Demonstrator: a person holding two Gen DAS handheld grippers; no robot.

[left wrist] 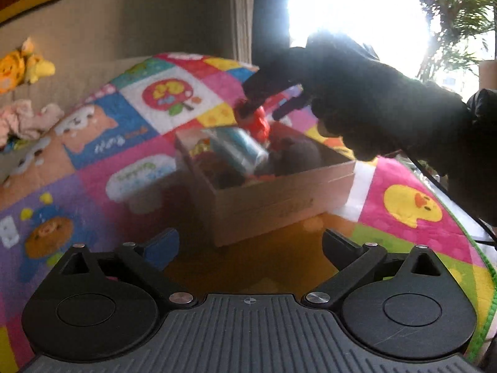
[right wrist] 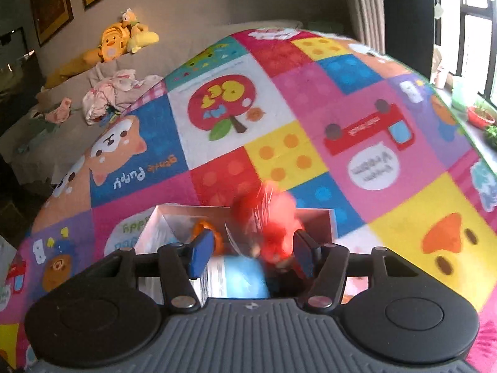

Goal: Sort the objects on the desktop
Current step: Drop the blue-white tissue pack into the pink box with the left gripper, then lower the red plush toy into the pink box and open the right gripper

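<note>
Nearest me, my left claw gapes wide and empty. Just ahead sits the box, already holding sorted things. Over it my right claw, half open, carries the red toy, apparently to drop in.

your box sits on the play mat, ahead of your left gripper. inside it lie a cylinder and other items. your right gripper hangs over the box with a toy between its fingers. behind the mat, plush toys and clothes rest on a sofa.
</note>
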